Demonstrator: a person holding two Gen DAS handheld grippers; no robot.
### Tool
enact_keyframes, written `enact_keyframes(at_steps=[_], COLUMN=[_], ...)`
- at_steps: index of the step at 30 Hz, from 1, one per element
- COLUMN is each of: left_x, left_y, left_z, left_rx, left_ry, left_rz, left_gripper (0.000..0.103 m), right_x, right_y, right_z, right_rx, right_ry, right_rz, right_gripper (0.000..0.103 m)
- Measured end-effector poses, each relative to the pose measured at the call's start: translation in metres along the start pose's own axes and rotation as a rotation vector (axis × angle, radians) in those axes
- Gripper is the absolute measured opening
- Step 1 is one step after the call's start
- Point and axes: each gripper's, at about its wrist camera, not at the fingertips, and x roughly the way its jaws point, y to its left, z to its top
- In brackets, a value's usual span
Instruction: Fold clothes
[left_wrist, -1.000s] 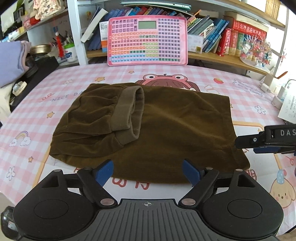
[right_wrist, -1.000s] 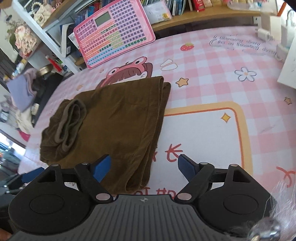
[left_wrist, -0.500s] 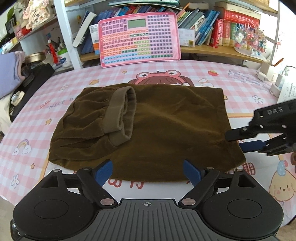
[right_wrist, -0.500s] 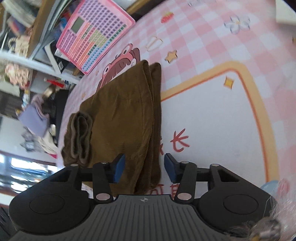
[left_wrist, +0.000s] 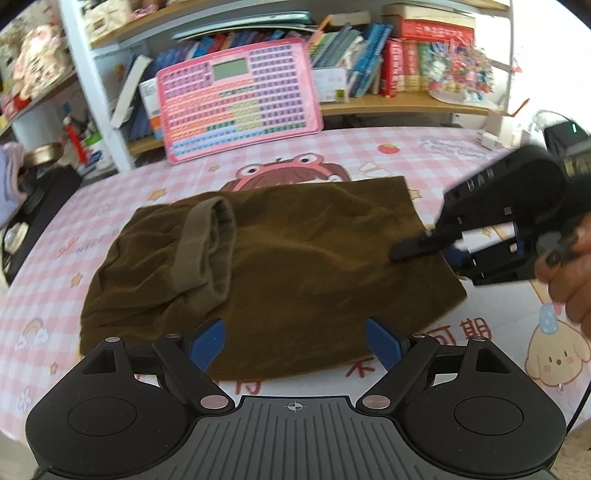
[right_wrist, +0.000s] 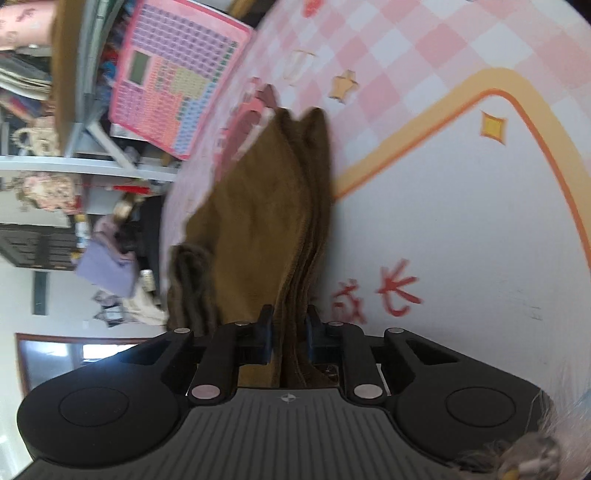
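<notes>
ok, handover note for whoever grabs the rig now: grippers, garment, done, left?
Right gripper: jaws have just been closing and now pinch the stacked right edge of the brown garment.
Left gripper: jaws wide open, nothing between them, at the garment's near edge.
Garment: flat on the pink checked tablecloth, already folded into layers, its ribbed cuff lying on top at the left.
Left to do: probably carry the gripped edge across toward the cuff side, then flatten.

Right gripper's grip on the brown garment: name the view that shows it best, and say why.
The right wrist view: the right gripper has just been closing, and both blue pads press the brown garment's stacked edge. The left wrist view shows that gripper blurred, at the garment's right edge, contact hidden.
</notes>
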Motion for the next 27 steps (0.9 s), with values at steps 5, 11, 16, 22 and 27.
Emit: enact_keyframes(at_steps=[5,11,16,22,27], left_x=[0.009,0.020,0.013,0.032,0.058], left_y=[-0.019,-0.039,-0.057,-0.076,-0.088], left_z=[0.004,0.010,0.015,0.012,0.009], left_rx=[0.119,0.251,0.340,0.429,0.527], left_ry=[-0.025,-0.057,-0.106,-0.082,-0.074], left_rz=[-0.001,0.020,-0.038,-0.019,0.082], left_gripper=[0.086,0.086,0.086,0.086,0.086], right_x=[-0.003,0.000,0.003,0.005,0.003], right_y=[0.015,0.028,0.031,0.040,0.041], right_z=[0.004,0.006,0.010,0.012,0.012], right_rx=[-0.027,-0.055,-0.046,-0.025,-0.004], right_ry=[-0.001,0.008,0.002,0.005,0.003], right_rz=[0.035,0.036,0.027,0.034,0.031], right_gripper=[0.015,0.015,0.015,0.015,0.015])
